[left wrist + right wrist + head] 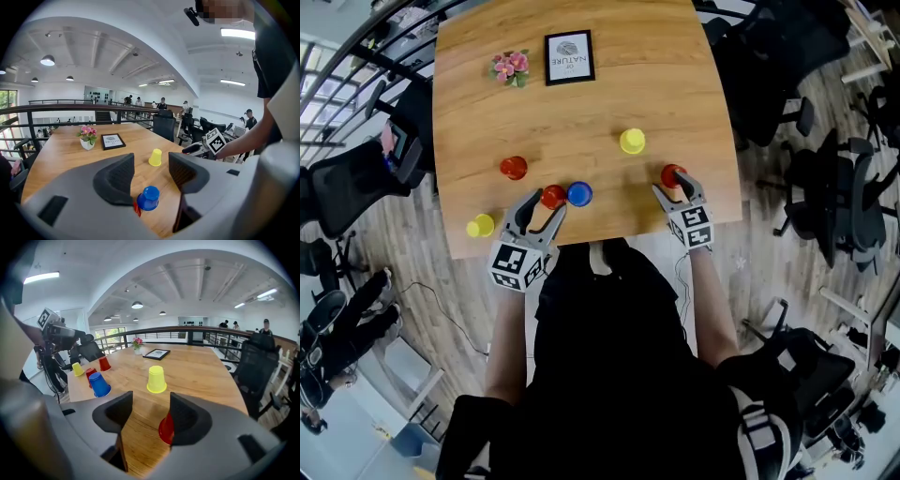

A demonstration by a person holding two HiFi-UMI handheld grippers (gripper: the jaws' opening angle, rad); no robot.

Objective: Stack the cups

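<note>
Pale plank flooring and black office chairs [811, 178] surround the wooden tabletop [675, 84], on which every cup stands upside down.

1. Near the front left corner we find a small yellow plastic cup [480, 225], standing alone.
2. Just right of it is the left gripper [540, 214] [151, 168]. Its tongs are released, with the jaws spread apart and pressing on nothing.
3. Further back stand a red plastic cup [514, 168] and, near the far edge, a white pot of pink flowers [510, 67] with a black-framed sign [569, 57] beside it.
4. A second red cup [552, 196] sits at the left jaw tips. In the left gripper view we see only a sliver of it by the left-hand jaw.
5. A blue plastic cup [579, 194] [150, 198] stands just beside that red cup.
6. A second yellow cup [632, 141] stands mid-table, apart from the others.
7. A third red cup [673, 174] [166, 428] sits near the front right edge, inside the right gripper [677, 192] [151, 404]. These tongs are also released. The cup is against the right-hand jaw and clear of the other.
</note>
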